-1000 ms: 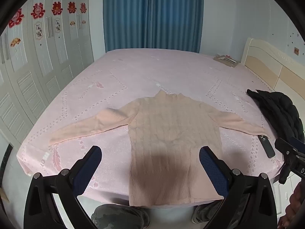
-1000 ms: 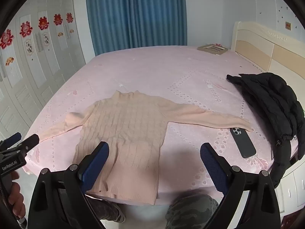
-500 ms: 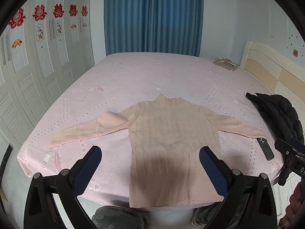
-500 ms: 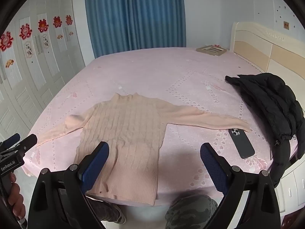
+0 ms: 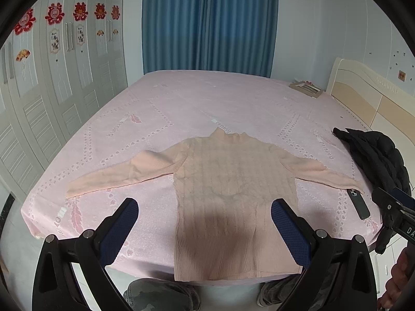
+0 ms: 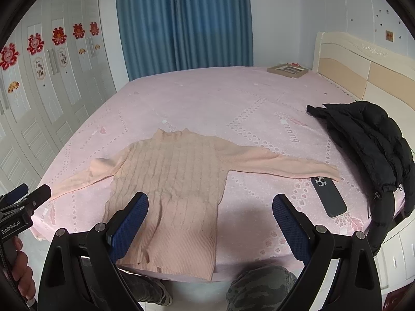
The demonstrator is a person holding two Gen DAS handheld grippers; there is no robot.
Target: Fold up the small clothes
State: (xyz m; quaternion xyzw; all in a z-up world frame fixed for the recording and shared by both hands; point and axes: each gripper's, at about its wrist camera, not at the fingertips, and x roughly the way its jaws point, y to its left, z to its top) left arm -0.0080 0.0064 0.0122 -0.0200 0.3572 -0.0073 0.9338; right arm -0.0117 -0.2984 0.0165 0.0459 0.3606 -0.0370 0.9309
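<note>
Left wrist view: we are pulling back; the sweater (image 5: 233, 189) is looking farther off than before.
Grippers: left gripper (image 5: 205, 223) and right gripper (image 6: 210, 217) are both staying spread wide, empty.
Sweater: lying flat at the near edge of the bed (image 5: 207, 98).

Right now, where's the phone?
The phone lies on the bed, right side in both views, touching the sweater's right cuff, beside the black jacket.
</note>
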